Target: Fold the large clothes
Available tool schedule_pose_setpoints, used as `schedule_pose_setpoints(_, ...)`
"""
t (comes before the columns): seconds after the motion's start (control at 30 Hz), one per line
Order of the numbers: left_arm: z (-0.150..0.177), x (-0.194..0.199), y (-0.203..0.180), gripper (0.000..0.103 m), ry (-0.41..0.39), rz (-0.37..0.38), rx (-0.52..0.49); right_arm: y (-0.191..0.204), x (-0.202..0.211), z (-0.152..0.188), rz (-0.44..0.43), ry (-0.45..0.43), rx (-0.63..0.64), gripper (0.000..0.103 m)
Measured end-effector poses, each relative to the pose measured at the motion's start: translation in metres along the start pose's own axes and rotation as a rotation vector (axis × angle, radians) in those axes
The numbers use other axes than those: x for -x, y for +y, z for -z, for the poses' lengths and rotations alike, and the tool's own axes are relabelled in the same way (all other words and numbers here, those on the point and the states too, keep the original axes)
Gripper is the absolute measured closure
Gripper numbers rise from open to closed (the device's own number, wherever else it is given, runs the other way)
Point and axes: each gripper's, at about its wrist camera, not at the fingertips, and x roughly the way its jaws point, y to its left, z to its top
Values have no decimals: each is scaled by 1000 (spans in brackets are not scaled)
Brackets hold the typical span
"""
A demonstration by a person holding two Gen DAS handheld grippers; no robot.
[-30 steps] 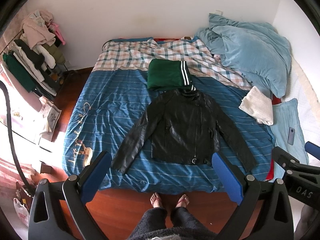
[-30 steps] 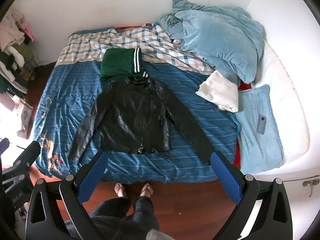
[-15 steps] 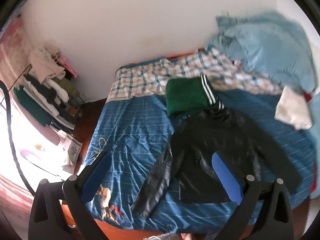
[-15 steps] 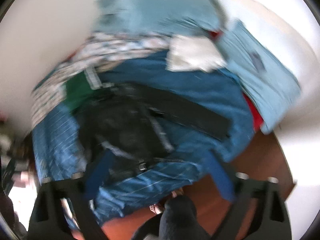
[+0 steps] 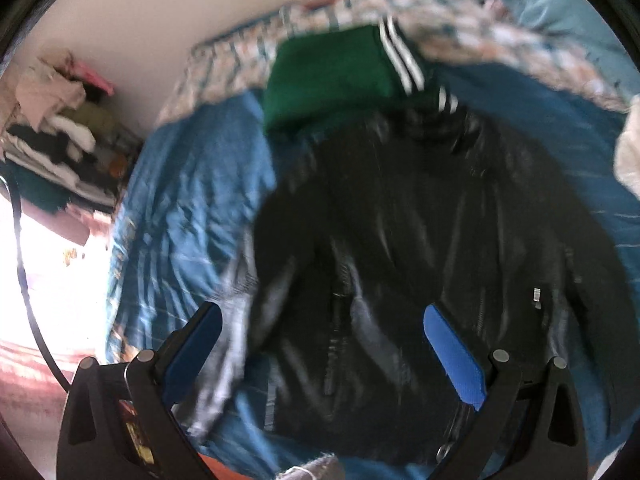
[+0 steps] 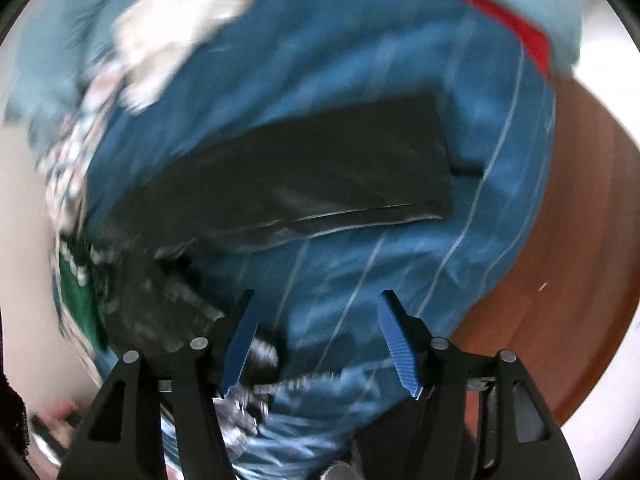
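The black leather jacket (image 5: 420, 240) lies spread flat on the blue striped bedsheet (image 5: 192, 200), collar towards the head of the bed, front up. Far left in the left wrist view, a rack of piled clothes (image 5: 60, 136) stands against the white wall. Moving across, the left gripper (image 5: 324, 344) hangs above the jacket's lower front and its near sleeve; its jaws stand wide apart with nothing between the blue pads (image 5: 454, 360), no contact that shows. Just beyond the collar sits a folded green garment (image 5: 332, 76) with white stripes, touching or overlapping the jacket's top edge, and behind it a checked blanket (image 5: 460, 16).

Over to the right wrist view, all blur: the jacket's body sits low left, and its right sleeve (image 6: 320, 176) stretches out across the sheet towards the bed's edge. The right gripper (image 6: 316, 340) points down at the sheet beside the jacket's hem, jaws closing, only bedsheet showing between them, nothing gripped. A white folded cloth (image 6: 180, 40) lies further up the bed, and the reddish wooden floor (image 6: 568, 280) shows at far right.
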Motion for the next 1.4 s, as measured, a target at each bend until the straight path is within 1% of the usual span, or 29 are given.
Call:
schedule_pose_setpoints(0.13,-1,-55,-31,0,76,-33,-23,-48,-57,-21,-17,27,-196,40)
schedule_pose_setpoints(0.2,-3,-73,-43,0,106,-29,-34,-64,-81,-35,-47,-10,-276,40)
schedule_pose_setpoints(0.23,-3,-80,-49,0,115,-23,-41,-68,-86,-42,-63,-45,-303,47)
schedule_pose_setpoints(0.27,-3,-86,-54,0,120,-19,-54,-70,-88,-48,-72,-93,-329,57)
schedule_pose_setpoints(0.3,-4,-90,-61,0,119,-21,-69,-70,-84,-53,-83,-154,-347,84)
schedule_pose_setpoints(0.33,-6,-92,-66,0,117,-25,-86,-69,-79,-55,-91,-194,-355,88)
schedule_pose_setpoints(0.37,-5,-92,-69,0,111,-22,-97,-67,-72,-57,-117,-238,-363,89)
schedule_pose_setpoints(0.4,-7,-93,-73,0,106,-15,-98,-64,-67,-62,-163,-278,-358,89)
schedule_pose_setpoints(0.43,-7,-94,-75,0,103,-5,-99,-61,-65,-66,-185,-294,-342,89)
schedule_pose_setpoints(0.5,-7,-98,-81,0,110,10,-100,-58,-73,-74,-225,-300,-315,86)
schedule_pose_setpoints(0.53,-6,-100,-83,0,117,15,-102,-59,-79,-77,-239,-292,-315,74)
schedule_pose_setpoints(0.57,-6,-102,-86,0,124,18,-102,-61,-91,-83,-259,-271,-324,66)
schedule_pose_setpoints(0.6,-5,-104,-88,0,129,20,-102,-64,-105,-88,-308,-252,-339,55)
schedule_pose_setpoints(0.63,-4,-106,-89,0,133,22,-104,-65,-112,-97,-343,-254,-351,45)
schedule_pose_setpoints(0.67,-4,-108,-90,0,136,23,-105,-64,-119,-100,-380,-265,-366,39)
schedule_pose_setpoints(0.7,-4,-110,-90,0,138,24,-107,-62,-119,-102,-405,-272,-380,26)
schedule_pose_setpoints(0.73,-4,-112,-90,0,138,26,-108,-58,-115,-104,-419,-278,-392,22)
schedule_pose_setpoints(0.83,-5,-115,-89,0,128,29,-109,-49,-107,-111,-472,-304,-379,23)
schedule_pose_setpoints(0.87,-5,-116,-90,0,121,29,-111,-45,-108,-113,-466,-302,-370,25)
schedule_pose_setpoints(0.9,-5,-116,-90,0,115,29,-113,-41,-110,-116,-451,-301,-358,41)
schedule_pose_setpoints(0.93,-5,-117,-91,0,110,27,-118,-37,-111,-120,-410,-297,-339,78)
schedule_pose_setpoints(0.97,-5,-117,-92,0,106,24,-122,-33,-113,-124,-386,-288,-329,85)
schedule_pose_setpoints(1.0,-6,-117,-93,0,104,26,-121,-31,-114,-128,-417,-278,-338,89)
schedule_pose_setpoints(1.03,-6,-116,-92,0,98,34,-112,-30,-110,-129,-434,-289,-361,93)
schedule_pose_setpoints(1.1,-6,-110,-88,0,81,43,-87,-28,-86,-130,-479,-347,-387,97)
schedule_pose_setpoints(1.2,-1,-105,-80,0,76,53,-40,-11,-45,-132,-532,-417,-375,97)
schedule_pose_setpoints(1.27,5,-106,-76,0,90,64,-13,12,-25,-131,-536,-432,-322,98)
schedule_pose_setpoints(1.33,10,-109,-72,0,108,68,3,46,-5,-127,-538,-439,-247,98)
schedule_pose_setpoints(1.4,14,-113,-64,0,117,69,29,80,12,-115,-548,-434,-165,98)
